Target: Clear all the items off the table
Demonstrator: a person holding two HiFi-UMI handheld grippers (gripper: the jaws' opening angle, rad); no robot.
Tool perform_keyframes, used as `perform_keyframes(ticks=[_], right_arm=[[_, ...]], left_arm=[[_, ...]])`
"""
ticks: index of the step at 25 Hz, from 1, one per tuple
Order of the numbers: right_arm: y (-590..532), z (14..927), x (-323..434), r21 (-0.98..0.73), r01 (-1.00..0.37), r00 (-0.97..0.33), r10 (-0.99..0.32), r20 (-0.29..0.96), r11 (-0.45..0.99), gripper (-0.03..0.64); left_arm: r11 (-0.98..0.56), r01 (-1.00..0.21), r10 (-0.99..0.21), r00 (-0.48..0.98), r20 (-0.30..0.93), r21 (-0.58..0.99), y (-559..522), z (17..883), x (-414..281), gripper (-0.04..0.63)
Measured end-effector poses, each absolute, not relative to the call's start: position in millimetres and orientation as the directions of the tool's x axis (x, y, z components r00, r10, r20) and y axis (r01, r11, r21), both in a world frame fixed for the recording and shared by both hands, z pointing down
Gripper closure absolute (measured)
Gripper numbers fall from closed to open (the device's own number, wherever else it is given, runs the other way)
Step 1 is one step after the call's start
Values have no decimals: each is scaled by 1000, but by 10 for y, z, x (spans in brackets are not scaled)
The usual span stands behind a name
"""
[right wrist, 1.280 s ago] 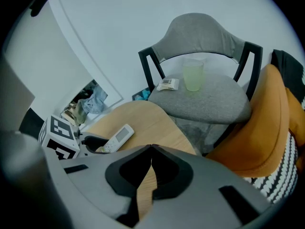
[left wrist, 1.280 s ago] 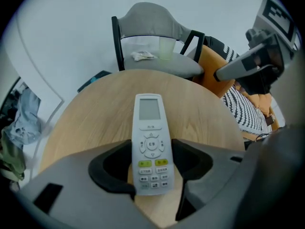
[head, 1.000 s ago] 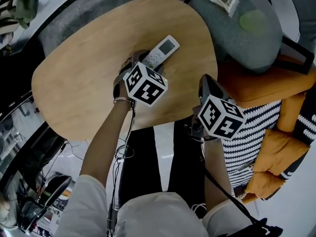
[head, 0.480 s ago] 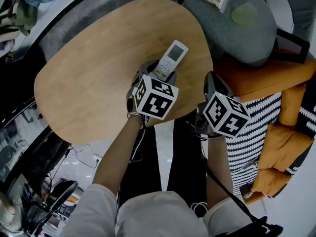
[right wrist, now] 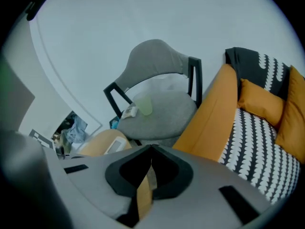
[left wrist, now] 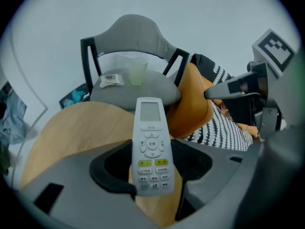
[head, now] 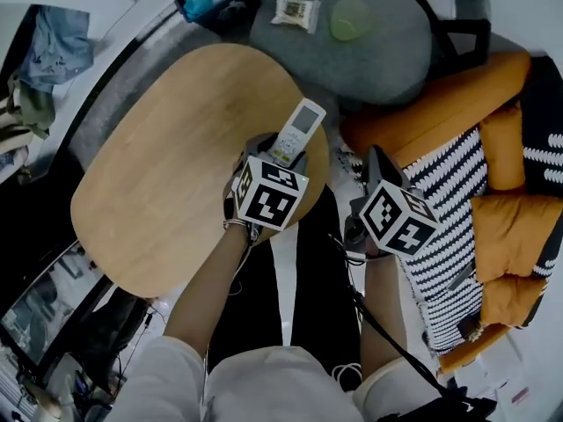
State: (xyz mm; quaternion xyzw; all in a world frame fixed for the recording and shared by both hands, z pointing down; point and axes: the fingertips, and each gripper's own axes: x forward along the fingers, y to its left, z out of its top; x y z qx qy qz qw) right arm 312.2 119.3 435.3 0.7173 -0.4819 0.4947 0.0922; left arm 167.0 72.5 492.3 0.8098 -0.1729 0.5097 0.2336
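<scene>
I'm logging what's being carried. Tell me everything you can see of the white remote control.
The slim white plastic remote control has a grey screen at its far end, a round pad of keys below, two yellow-green keys and rows of pale ones. Its near end is clamped between the left gripper's jaws, face up, pointing away over the wooden table.

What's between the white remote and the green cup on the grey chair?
Nothing stands there. In the head view, only the table edge and bare chair seat separate the remote and the cup; the packet lies aside.
</scene>
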Motion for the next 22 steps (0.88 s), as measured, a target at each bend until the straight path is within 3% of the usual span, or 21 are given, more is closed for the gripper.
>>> perform_keyframes(ticks=[10, 22], right_arm=[[1148, 4307, 4160, -392, -695, 117, -633, 765, -602, 593], [595, 4487, 5041, -392, -715, 124, -656, 745, -579, 592]], left_arm=[[-885, -429, -18, 421, 907, 181, 604, 4868, 2941, 337], [-803, -571, -76, 383, 921, 172, 20, 5362, 4127, 337]])
